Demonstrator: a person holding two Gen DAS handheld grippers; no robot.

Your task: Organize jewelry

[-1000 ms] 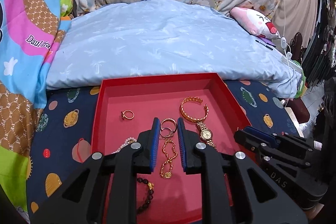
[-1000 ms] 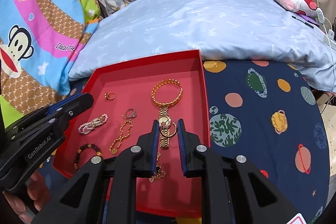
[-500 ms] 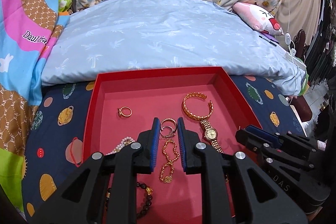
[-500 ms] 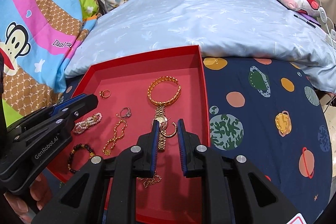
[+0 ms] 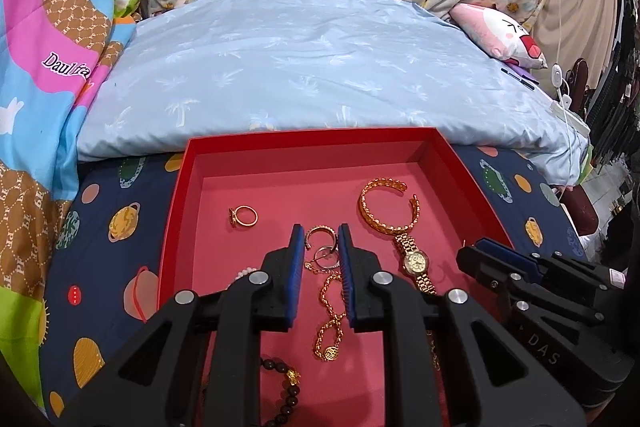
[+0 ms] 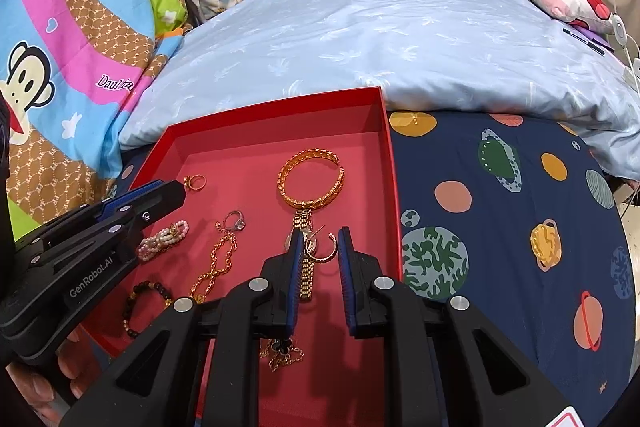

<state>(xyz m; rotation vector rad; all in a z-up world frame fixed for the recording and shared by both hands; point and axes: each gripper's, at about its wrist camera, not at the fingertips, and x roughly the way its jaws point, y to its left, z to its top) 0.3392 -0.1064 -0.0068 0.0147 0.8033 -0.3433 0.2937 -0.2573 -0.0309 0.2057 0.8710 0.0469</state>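
Note:
A red tray (image 5: 308,143) (image 6: 272,105) lies on the bed with gold jewelry in it. My left gripper (image 5: 321,233) is shut on a small gold hoop earring (image 5: 319,230), held above a silver ring (image 5: 326,253) and a gold chain bracelet (image 5: 330,323). My right gripper (image 6: 320,237) is shut on a second gold hoop earring (image 6: 322,255), over the gold watch (image 6: 306,279) (image 5: 416,261). A gold bangle (image 5: 366,213) (image 6: 310,203) and a gold ring (image 5: 243,217) (image 6: 195,182) lie farther back.
A pearl bracelet (image 6: 164,239), a dark bead bracelet (image 6: 136,303) and a thin chain (image 6: 280,351) lie in the tray's near part. A pale blue pillow (image 5: 300,67) lies behind the tray. The planet-print sheet (image 6: 500,227) stretches to the right. A person's fingers (image 6: 60,367) hold the left gripper's handle.
Both grippers keep their hoop earrings between the fingertips. The tray has shifted only slightly in both views.

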